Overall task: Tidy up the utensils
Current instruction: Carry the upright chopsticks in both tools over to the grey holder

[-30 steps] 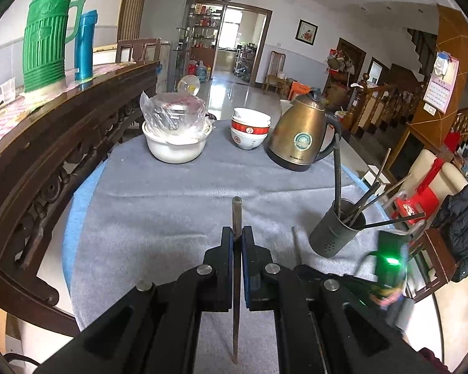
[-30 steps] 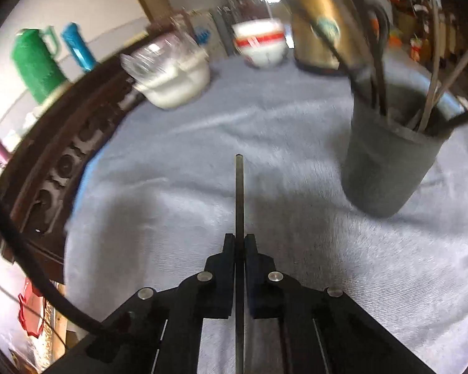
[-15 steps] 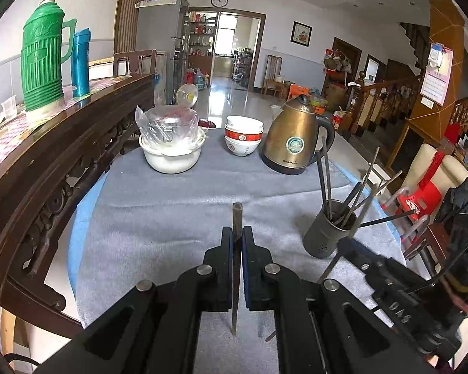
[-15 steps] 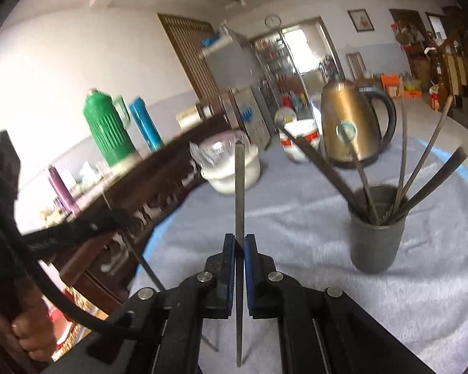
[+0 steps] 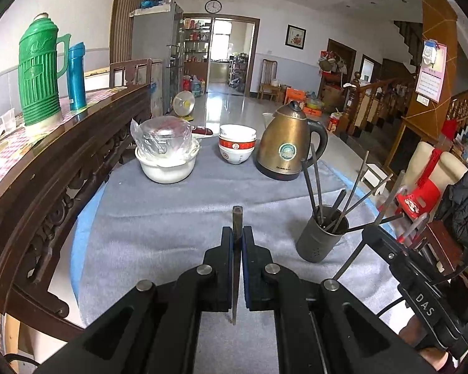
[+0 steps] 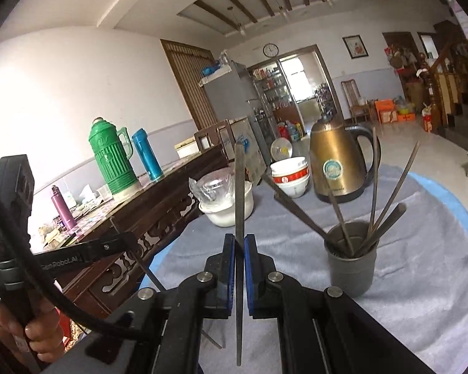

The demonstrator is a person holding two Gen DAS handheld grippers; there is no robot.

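Left wrist view: left tool (image 5: 237,243) is clamping shut on a thin flat metal chopstick (image 5: 236,218), dull grey, square-tipped, poking forward past the blue-lined black pads. Grey cylindrical utensil holder (image 5: 319,237) with small perforations is standing on the table (image 5: 159,218) ahead to the right, holding several slim metal sticks fanning outward. Fuzzy grey cloth is covering the round table, blue edge showing. Brass-coloured kettle (image 5: 285,146), stacked red-and-white bowls (image 5: 236,148) and a white bowl with crinkled clear plastic (image 5: 167,155) are sitting at the far side. Carved dark wooden sideboard (image 5: 46,168) is running along the left, carrying a ribbed green thermos (image 5: 39,74).

Right wrist view: right tool (image 6: 239,249) is gripping shut on a second long grey metal stick (image 6: 239,193), raised above the table. Holder (image 6: 351,265) is standing to the right, just beside. Glossy tiled floor and beamed ceiling are showing behind.
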